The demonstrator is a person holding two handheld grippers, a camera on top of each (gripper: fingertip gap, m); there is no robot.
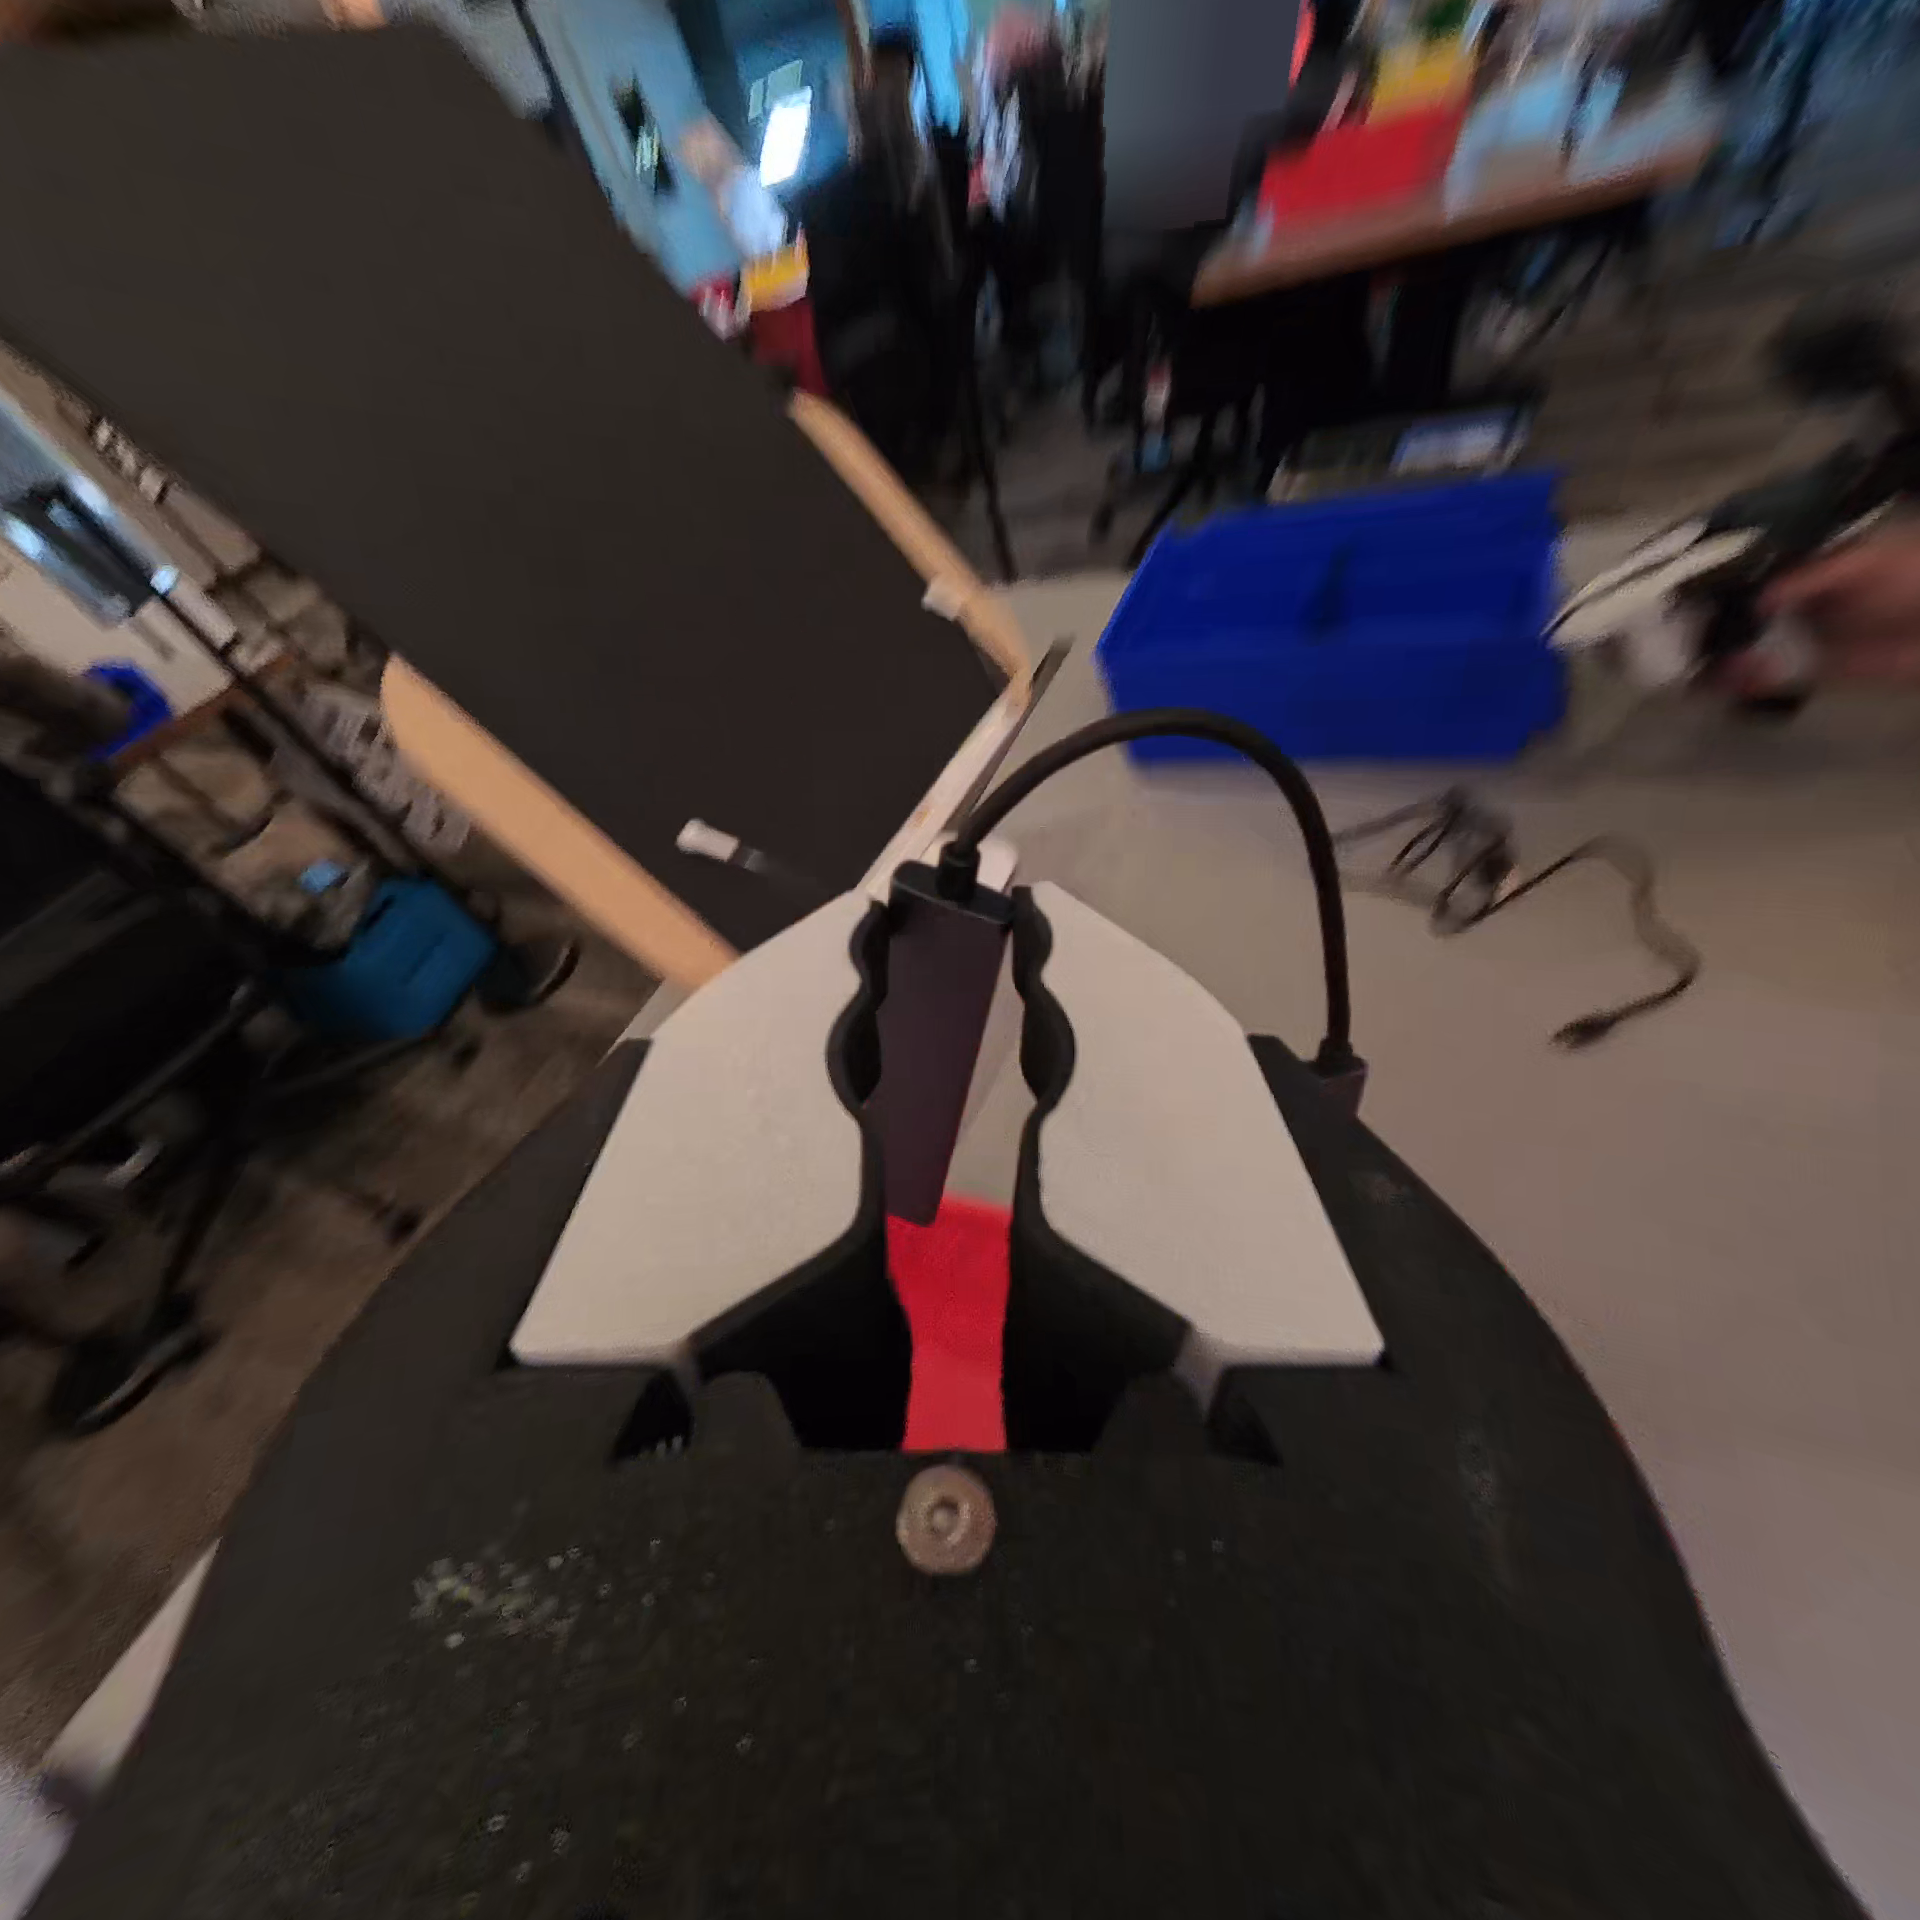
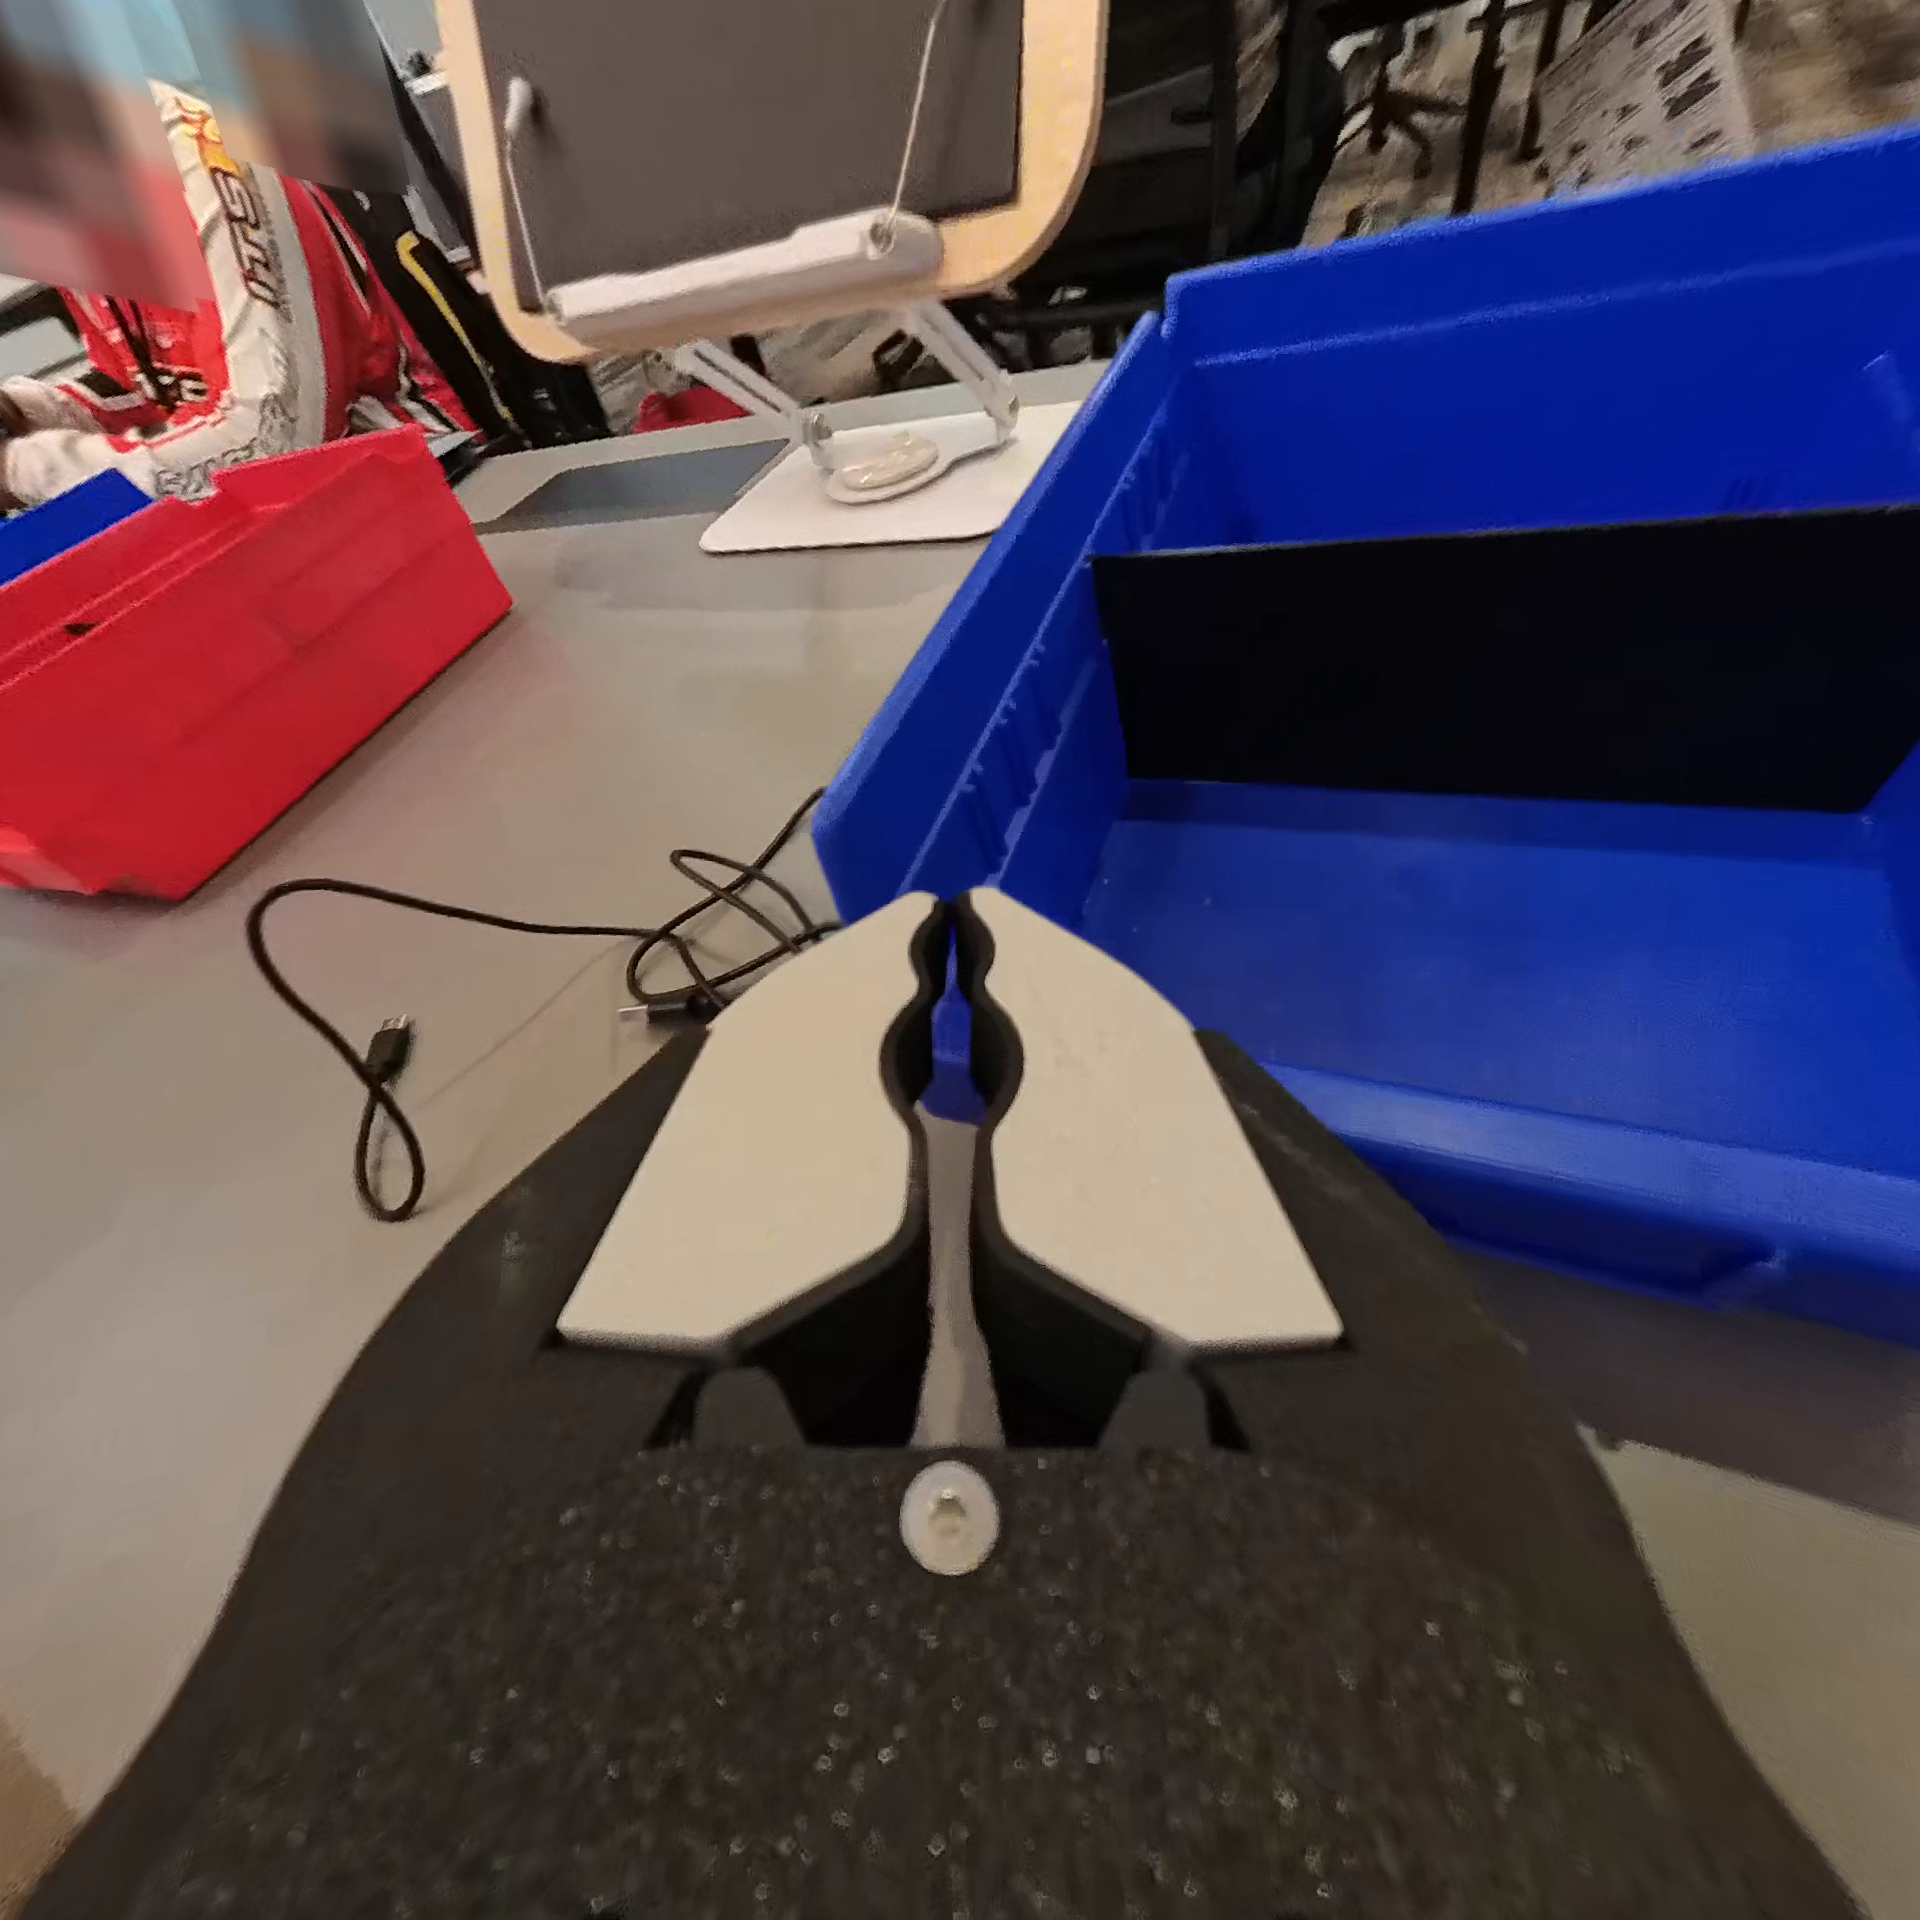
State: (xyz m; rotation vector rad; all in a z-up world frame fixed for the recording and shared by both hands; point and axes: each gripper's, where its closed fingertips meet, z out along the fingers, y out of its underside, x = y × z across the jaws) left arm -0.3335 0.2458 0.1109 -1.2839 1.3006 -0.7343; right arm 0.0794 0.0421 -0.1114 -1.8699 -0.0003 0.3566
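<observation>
My left gripper point(image 1: 951, 914) is shut on a dark slim adapter block point(image 1: 935, 1039) and holds it above the grey table. A short black cable point(image 1: 1226, 748) arcs from the block's far end to a plug by the right finger. A red thing point(image 1: 951, 1330) shows below between the jaws. My right gripper point(image 2: 951, 909) is shut and empty at the near left corner of a blue bin point(image 2: 1455, 935) with a black divider point(image 2: 1507, 665). A thin black cable point(image 2: 343, 997) lies loose on the table left of it.
A red bin point(image 2: 208, 665) stands at the left in the right wrist view. A wood-framed dark panel on a white stand point(image 2: 862, 478) is at the back. The blue bin point(image 1: 1340, 623) and a loose cable point(image 1: 1558, 914) show blurred in the left wrist view, with a dark panel point(image 1: 468, 468). The tips of one gripper are about 50 cm away from the tips of the other.
</observation>
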